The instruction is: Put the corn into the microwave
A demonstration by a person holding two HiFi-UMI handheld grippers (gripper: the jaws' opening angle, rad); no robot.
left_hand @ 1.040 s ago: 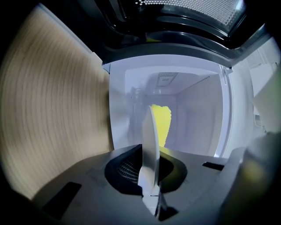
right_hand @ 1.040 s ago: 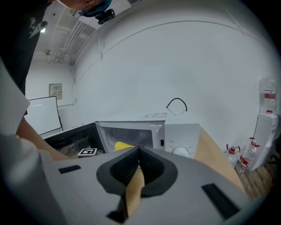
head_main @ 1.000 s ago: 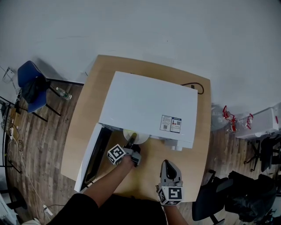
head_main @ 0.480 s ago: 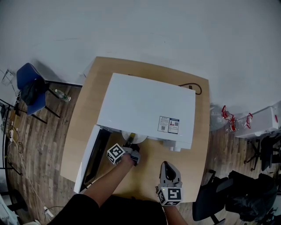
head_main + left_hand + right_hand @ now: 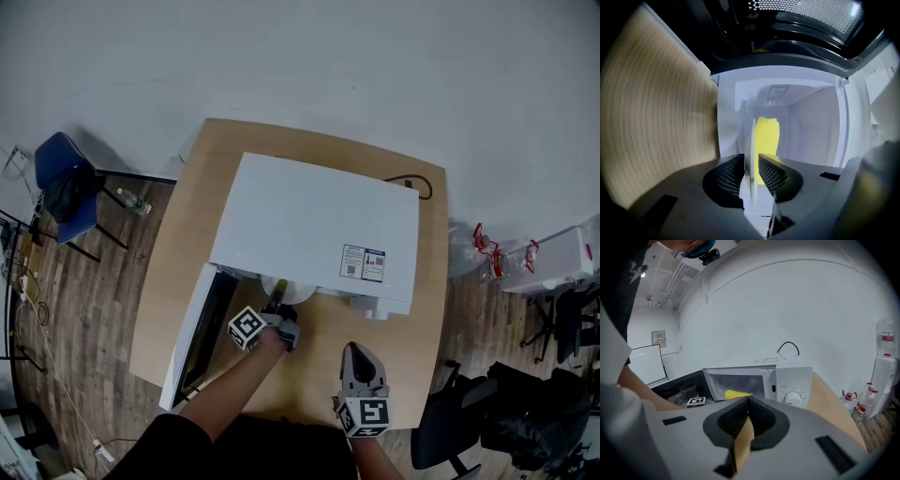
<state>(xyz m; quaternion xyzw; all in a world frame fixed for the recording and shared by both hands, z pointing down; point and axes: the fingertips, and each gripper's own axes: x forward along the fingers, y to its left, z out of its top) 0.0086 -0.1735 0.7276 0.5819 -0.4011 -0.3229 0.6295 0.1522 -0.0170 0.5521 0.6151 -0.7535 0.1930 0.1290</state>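
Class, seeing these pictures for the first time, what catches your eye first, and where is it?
The bright yellow corn stands out, lying on a white plate in the open white microwave on the wooden table. The left tongs are at the plate's rim, jaws just opening with the rim between them; the right tongs are shut, nearer the person.

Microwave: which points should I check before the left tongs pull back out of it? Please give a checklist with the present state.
1. Corn inside the microwave, on the plate: ok.
2. Left tongs released: jaws have just been opening, plate rim between them with a gap beside it: ok.
3. Plate fully inside the cavity: cannot tell; the head view shows its rim at the opening.
4. Door swung open, off the way out: ok.
5. Right tongs shut, empty, away from the microwave: ok.
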